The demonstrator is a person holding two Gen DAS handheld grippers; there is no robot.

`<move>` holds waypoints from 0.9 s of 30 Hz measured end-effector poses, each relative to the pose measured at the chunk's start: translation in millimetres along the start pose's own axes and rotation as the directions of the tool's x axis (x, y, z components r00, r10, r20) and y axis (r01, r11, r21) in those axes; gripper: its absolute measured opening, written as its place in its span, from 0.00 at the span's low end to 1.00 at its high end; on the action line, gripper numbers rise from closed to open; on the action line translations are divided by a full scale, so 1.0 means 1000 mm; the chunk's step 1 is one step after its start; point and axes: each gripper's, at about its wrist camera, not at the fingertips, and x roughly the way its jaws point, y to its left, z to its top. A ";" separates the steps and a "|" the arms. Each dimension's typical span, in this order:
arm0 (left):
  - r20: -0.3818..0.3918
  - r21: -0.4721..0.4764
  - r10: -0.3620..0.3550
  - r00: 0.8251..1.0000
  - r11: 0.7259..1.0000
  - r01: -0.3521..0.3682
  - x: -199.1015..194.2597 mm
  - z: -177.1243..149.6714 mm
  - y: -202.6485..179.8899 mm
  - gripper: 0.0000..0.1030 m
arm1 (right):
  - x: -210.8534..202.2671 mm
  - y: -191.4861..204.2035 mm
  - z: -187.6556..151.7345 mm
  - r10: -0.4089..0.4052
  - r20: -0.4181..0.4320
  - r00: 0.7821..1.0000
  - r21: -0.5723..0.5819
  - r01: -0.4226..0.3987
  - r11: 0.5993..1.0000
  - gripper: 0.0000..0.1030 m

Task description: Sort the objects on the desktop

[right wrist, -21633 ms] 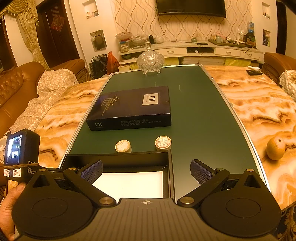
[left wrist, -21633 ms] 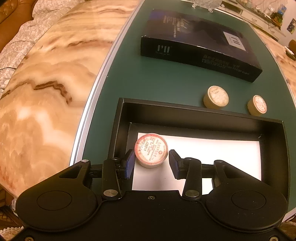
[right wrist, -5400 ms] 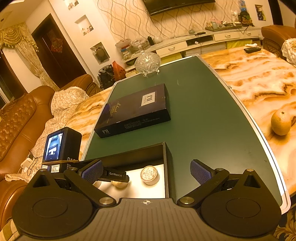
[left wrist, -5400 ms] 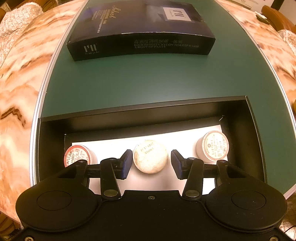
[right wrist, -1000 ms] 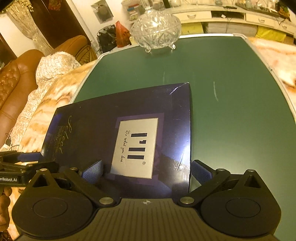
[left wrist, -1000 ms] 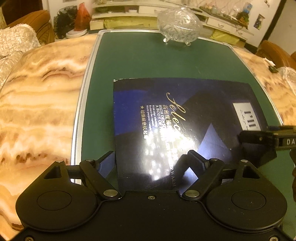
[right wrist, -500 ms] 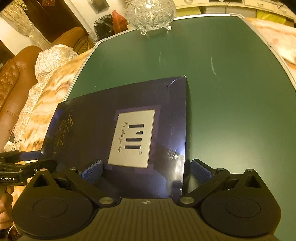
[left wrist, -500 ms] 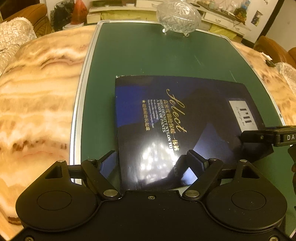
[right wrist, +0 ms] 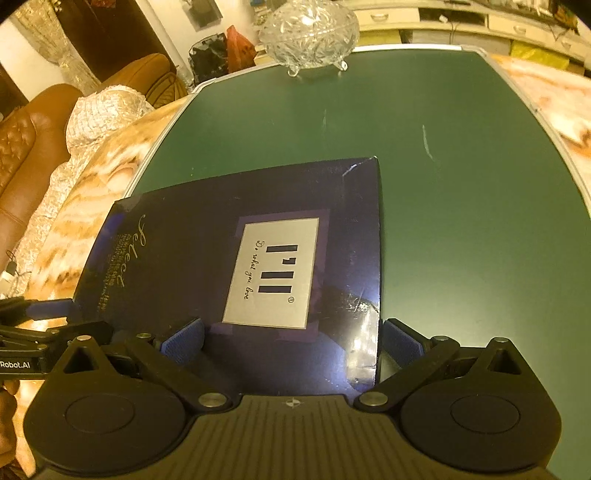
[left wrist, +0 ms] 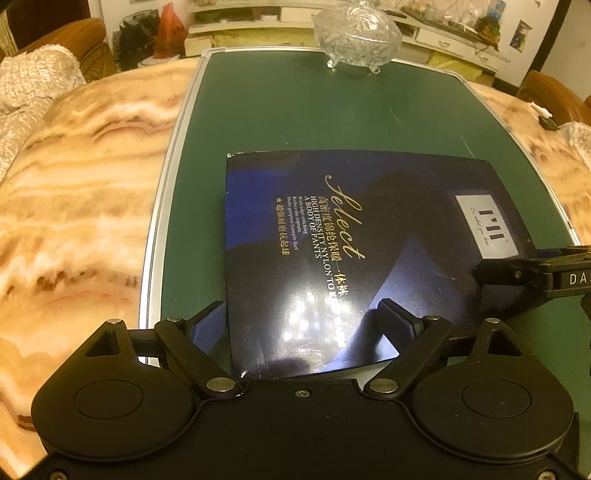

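While its jaws are opening, the left gripper (left wrist: 301,319) straddles the left near corner of the flat dark-blue rectangular cardboard box lid (left wrist: 354,254), one finger outside the edge and one above the glossy top. The lid lies on the green table mat (left wrist: 332,110). At its right near corner the right gripper (right wrist: 291,341) stands spread wide, gripping nothing that shows.

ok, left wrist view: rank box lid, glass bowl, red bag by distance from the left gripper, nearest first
1. Dark blue box lid: between the left gripper fingers, whose jaws are opening.
2. Glass bowl: far end of the green mat, centre-right.
3. Red bag: on the floor beyond the table, far left.
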 end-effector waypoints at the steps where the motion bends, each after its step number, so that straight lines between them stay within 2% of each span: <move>1: 0.001 0.000 0.002 1.000 1.000 -0.002 -0.001 -0.001 0.000 0.85 | -0.001 0.001 0.000 -0.005 0.004 1.000 -0.006 0.005 1.000 1.00; 9: 0.004 0.000 0.001 1.000 1.000 -0.001 -0.007 -0.003 0.001 0.78 | -0.004 0.005 -0.002 -0.026 0.007 1.000 -0.020 0.026 0.999 1.00; 13: 0.010 0.017 0.005 1.000 1.000 -0.005 -0.005 -0.003 0.000 0.79 | -0.004 0.007 -0.002 -0.033 0.003 0.999 -0.030 0.033 0.999 1.00; 18: 0.006 0.002 -0.026 1.000 1.000 0.026 0.000 0.000 0.007 0.81 | -0.002 0.003 0.001 -0.022 -0.006 1.000 -0.021 0.022 1.000 1.00; 22: -0.001 -0.046 -0.064 0.998 0.997 0.064 0.005 0.006 0.018 0.81 | 0.000 -0.007 0.005 0.013 -0.017 1.000 0.006 -0.013 1.000 1.00; 27: 0.001 -0.061 -0.050 0.999 0.997 0.050 0.011 0.013 0.017 0.80 | 0.007 -0.014 0.012 0.032 -0.016 0.999 0.055 -0.031 0.998 1.00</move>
